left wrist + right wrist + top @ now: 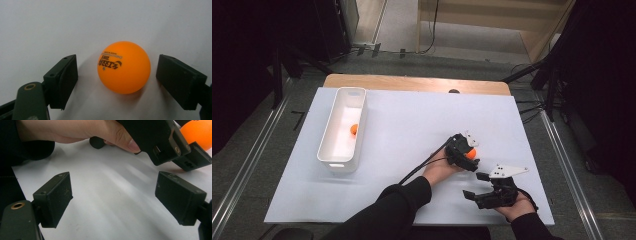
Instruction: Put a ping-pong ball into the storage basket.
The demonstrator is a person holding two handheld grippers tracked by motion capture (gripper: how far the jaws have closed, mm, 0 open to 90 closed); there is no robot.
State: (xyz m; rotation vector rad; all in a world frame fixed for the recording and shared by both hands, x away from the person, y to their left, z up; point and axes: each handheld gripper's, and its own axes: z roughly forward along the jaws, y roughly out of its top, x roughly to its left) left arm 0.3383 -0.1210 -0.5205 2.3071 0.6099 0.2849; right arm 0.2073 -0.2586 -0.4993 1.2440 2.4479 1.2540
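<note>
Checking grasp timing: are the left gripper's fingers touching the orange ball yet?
Apart. The left gripper view shows white table on both sides of the orange ball, between it and the left gripper's fingers.

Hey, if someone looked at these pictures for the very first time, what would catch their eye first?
Most likely the bright orange ball on the white table, sitting between the jaws of the left gripper, with a gap showing on each side. Next, a second orange ball lying inside the long white bin at the table's left. The right gripper is open over bare table, beside the left one.
</note>
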